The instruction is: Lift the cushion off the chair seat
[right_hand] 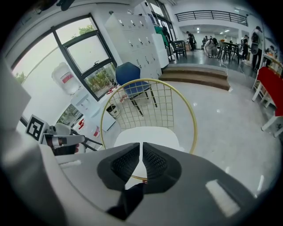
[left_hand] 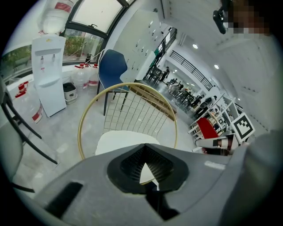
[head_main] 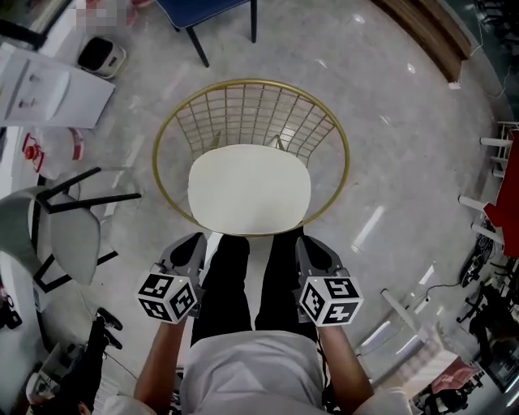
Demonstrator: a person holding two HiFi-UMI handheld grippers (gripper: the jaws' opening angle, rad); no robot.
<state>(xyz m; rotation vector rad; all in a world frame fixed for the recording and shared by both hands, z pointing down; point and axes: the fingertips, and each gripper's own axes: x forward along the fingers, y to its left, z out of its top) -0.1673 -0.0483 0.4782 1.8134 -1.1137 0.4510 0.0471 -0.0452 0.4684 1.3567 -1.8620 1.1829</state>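
Note:
A cream cushion [head_main: 250,188] lies flat on the seat of a round gold wire chair [head_main: 166,130] in the middle of the head view. My left gripper [head_main: 192,242] hovers just short of the cushion's front left corner, with its jaws shut and nothing between them. My right gripper [head_main: 306,245] is level with it at the front right corner, jaws together but for a thin slit, also empty. In the left gripper view the shut left gripper [left_hand: 144,146] points at the cushion [left_hand: 117,140]. From the right gripper [right_hand: 141,149], the cushion [right_hand: 148,133] sits just past its tips.
A grey chair with black legs [head_main: 69,231] stands close on the left. A blue chair [head_main: 203,10] and a white water dispenser [head_main: 49,93] are behind. A wooden step [head_main: 430,32] runs at the top right. The person's black-trousered legs [head_main: 243,280] stand between the grippers.

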